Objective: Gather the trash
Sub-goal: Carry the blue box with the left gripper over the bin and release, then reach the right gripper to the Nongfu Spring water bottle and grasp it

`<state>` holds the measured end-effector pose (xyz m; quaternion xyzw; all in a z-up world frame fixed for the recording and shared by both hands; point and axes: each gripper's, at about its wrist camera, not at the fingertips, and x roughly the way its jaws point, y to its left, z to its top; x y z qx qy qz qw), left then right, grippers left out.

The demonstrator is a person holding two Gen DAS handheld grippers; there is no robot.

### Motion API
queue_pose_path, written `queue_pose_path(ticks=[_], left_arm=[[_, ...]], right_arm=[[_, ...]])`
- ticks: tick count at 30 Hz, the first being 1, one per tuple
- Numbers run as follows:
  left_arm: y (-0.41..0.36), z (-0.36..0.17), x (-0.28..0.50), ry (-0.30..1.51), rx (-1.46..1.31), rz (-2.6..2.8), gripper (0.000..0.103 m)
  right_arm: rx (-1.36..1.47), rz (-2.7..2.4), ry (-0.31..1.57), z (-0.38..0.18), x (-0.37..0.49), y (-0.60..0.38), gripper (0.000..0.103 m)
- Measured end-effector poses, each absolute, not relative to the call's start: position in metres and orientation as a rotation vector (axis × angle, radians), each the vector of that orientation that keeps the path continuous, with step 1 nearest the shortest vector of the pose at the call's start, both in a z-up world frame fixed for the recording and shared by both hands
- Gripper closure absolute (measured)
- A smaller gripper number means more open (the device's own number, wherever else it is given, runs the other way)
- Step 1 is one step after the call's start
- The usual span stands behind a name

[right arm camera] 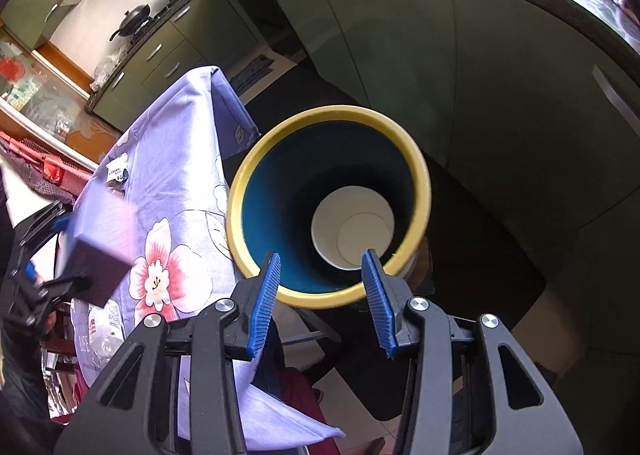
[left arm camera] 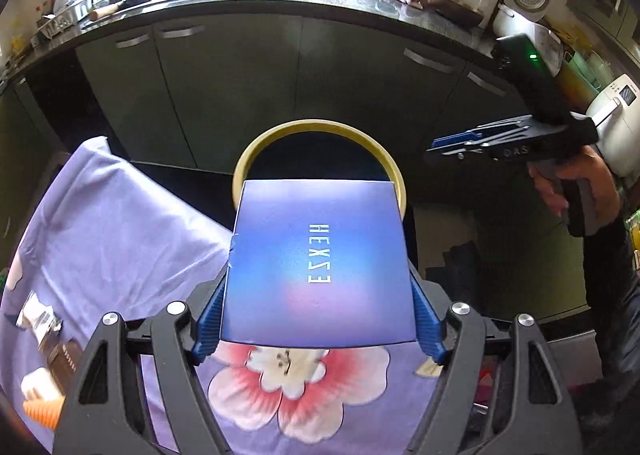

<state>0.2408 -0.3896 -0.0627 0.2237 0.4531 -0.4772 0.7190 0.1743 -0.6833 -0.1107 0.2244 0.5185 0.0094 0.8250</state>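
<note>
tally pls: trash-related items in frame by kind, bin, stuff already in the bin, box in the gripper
Bin: 1
Paper cup inside the bin: 1
Blue box held by the left gripper: 1
Total: 3

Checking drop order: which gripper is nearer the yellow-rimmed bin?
Right. The right gripper hangs open right over the bin rim, nothing between its fingers. The left gripper, shut on the blue box, is back over the floral tablecloth beside it.

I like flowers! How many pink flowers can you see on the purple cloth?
1 whole pink flower on the purple cloth, beside the yellow-rimmed bin. The blue box may hide more.
</note>
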Motion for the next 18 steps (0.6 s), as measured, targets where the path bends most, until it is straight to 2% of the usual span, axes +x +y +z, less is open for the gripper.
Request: queue_pose_path(ticks=[10,12,14,18], left_arm=[[-0.494,-0.121,0.271,1.040,0.582,-1.021,0.029],[-0.496,-0.125,0.270,1.031,0.590,-0.992,0.028],[-0.491,-0.121,0.270,1.006,0.590,-0.970,0.020],[-0.465,-0.098,0.258,0.925,0.577,-0.931,0.017]], right_arm=[[0.502,-0.028,1.096,-0.117,0.146,-0.715,0.060],[0.503,-0.031,1.097,-0.119,0.144,-0.718,0.060],[0.499,-0.030,1.101,-0.119,0.146,-0.717,0.060],[0.485,-0.019,1.104,-0.116,0.151,-0.710,0.060]])
